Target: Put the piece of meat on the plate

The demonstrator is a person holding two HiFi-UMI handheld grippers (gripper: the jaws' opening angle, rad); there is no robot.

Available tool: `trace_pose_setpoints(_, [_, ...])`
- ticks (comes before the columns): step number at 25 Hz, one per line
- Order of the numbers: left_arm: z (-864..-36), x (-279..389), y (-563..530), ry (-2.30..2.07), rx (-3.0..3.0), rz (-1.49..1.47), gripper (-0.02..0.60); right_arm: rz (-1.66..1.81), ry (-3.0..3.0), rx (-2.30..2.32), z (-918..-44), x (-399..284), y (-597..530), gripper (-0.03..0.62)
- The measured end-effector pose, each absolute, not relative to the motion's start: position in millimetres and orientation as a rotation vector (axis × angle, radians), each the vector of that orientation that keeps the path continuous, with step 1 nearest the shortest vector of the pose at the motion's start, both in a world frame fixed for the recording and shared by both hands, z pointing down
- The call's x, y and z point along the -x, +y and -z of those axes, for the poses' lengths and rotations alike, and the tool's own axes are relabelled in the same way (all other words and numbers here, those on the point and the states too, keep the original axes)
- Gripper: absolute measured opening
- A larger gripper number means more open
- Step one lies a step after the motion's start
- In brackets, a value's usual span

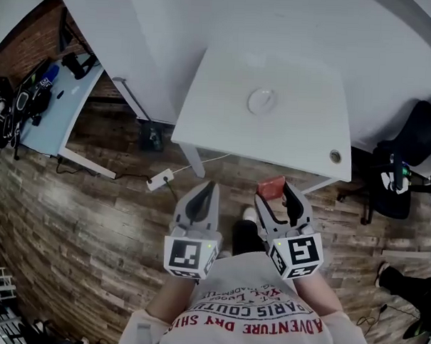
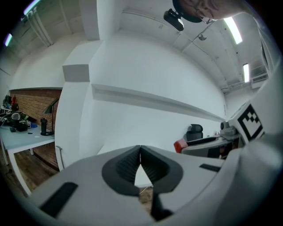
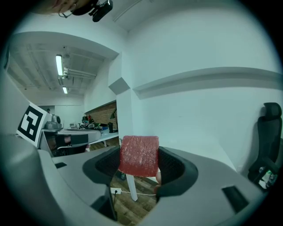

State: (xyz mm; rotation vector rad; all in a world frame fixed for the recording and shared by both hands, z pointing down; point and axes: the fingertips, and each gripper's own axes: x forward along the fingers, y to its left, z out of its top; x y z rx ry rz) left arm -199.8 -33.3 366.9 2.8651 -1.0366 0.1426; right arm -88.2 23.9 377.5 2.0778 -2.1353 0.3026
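A red slab of meat (image 1: pixel 271 186) (image 3: pixel 139 155) is held between the jaws of my right gripper (image 1: pixel 274 194) (image 3: pixel 139 164), over the wooden floor just in front of the white table (image 1: pixel 225 125). A small white plate (image 1: pixel 262 101) lies on that table, well ahead of the meat. My left gripper (image 1: pixel 204 192) (image 2: pixel 140 158) is shut with nothing in it, beside the right one and short of the table's front edge. From the left gripper view the meat (image 2: pixel 179 145) shows as a red end at the right.
A second pale table (image 1: pixel 54 118) with dark gear stands at the left. A black office chair (image 1: pixel 397 176) is at the right. A white power strip (image 1: pixel 160 179) and cable lie on the floor near the table leg. A round cable hole (image 1: pixel 335 156) marks the table's front right corner.
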Motion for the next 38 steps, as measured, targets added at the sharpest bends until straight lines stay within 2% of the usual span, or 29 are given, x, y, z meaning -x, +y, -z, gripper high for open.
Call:
trace_pose_setpoints(7, [-349.9, 127.7, -92.6, -1.003, -2.923, -0.116, 0.008, -0.221, -2.223, -2.032, -362.2, 42.3, -46.3, 0.273])
trace_pose_setpoints(19, [-340.4, 4.0, -194.0, -1.046, -2.910, -0.132, 0.008, -0.200, -2.240, -1.999, -351.7, -90.0, -148.1, 0.273])
trace_pose_setpoints(38, [-381.1, -53.8, -334.7, -0.885, -2.855, -0.263, 0.008, -0.415, -2.055, -2.066, -406.4, -152.8, -270.4, 0.273])
